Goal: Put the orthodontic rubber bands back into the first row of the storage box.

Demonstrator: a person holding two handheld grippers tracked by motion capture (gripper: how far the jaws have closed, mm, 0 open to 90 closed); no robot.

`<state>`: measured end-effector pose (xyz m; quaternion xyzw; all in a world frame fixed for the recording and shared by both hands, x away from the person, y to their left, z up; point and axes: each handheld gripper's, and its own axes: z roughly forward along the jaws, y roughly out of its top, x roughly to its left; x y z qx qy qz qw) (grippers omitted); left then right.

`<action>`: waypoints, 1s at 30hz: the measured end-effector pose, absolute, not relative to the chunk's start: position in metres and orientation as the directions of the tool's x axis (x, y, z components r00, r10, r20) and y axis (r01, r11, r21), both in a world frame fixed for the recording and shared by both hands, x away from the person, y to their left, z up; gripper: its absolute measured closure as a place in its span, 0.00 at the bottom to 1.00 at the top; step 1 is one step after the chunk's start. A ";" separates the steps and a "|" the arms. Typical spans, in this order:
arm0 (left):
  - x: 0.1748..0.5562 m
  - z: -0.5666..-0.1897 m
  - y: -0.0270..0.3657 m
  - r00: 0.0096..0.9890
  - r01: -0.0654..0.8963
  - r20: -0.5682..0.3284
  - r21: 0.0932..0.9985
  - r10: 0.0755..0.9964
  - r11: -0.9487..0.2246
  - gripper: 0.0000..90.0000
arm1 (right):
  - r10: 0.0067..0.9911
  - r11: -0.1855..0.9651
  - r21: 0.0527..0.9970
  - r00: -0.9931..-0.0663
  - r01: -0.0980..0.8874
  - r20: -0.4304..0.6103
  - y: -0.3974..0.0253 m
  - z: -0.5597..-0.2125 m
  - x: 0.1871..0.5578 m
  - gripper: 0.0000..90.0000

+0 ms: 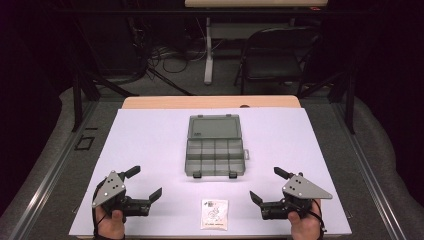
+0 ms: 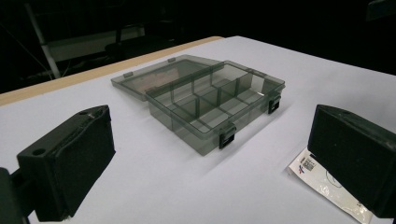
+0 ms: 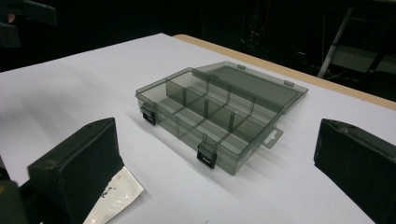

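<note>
1. Lay open on the white worktop [image 1: 150, 150]: a smoky clear organizer box [image 1: 215, 159], lid folded flat away from the person, divided tray toward the person, two black latches on the near wall.
2. Rested just short of the box's near wall, between the two hands: a small white packet [image 1: 214, 214], flat, printed face up.
3. Held low at the box's near-left: the left hand-held gripper [image 1: 148, 184], jaws spread wide, nothing between them.
4. Held low at the box's near-right: the right hand-held gripper [image 1: 265, 184], jaws equally wide apart, likewise empty.
5. Lay inward from either hand-held gripper, toward the midline and a little nearer the person than the box. Stood about equally far from both, so neither hand judged clearly closer.
6. Ran left to right across the person's front: the box's long axis. Looked nearly square, the packet, so no strong axis to line the jaws up with.
7. Judged the likely next move: a reach inward and down to the packet, then forward to one of the tray compartments.
8. Showed from the high view: the even spacing of both hands about the box.
9. Showed from the left gripper view: the packet [image 2: 327, 186] partly behind a jaw, and empty compartments in the box [image 2: 210, 102].
10. Showed from the right gripper view: a hang tab on the box's [image 3: 219, 116] side wall, and a corner of the packet [image 3: 116, 196].
</note>
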<state>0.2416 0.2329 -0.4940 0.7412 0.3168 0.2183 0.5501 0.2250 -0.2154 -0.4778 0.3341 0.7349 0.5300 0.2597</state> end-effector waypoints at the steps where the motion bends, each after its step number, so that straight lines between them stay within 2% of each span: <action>1: 0.241 -0.494 0.233 0.706 0.229 -0.023 0.953 0.708 -0.197 0.00 | 0.764 0.223 0.949 -0.644 0.224 -0.028 -0.214 -0.477 0.227 0.00; 6: 0.242 -0.494 0.232 0.709 0.230 -0.022 0.952 0.705 -0.201 0.01 | 0.750 0.251 0.932 -0.661 0.262 -0.016 -0.209 -0.471 0.234 0.01; 18: 0.243 -0.495 0.232 0.712 0.243 -0.028 0.947 0.702 -0.209 0.01 | 0.720 0.284 0.918 -0.694 0.275 -0.015 -0.189 -0.468 0.252 0.02; 30: 0.244 -0.497 0.230 0.719 0.253 -0.030 0.942 0.694 -0.222 0.01 | 0.675 0.326 0.902 -0.738 0.283 -0.012 -0.172 -0.477 0.253 0.03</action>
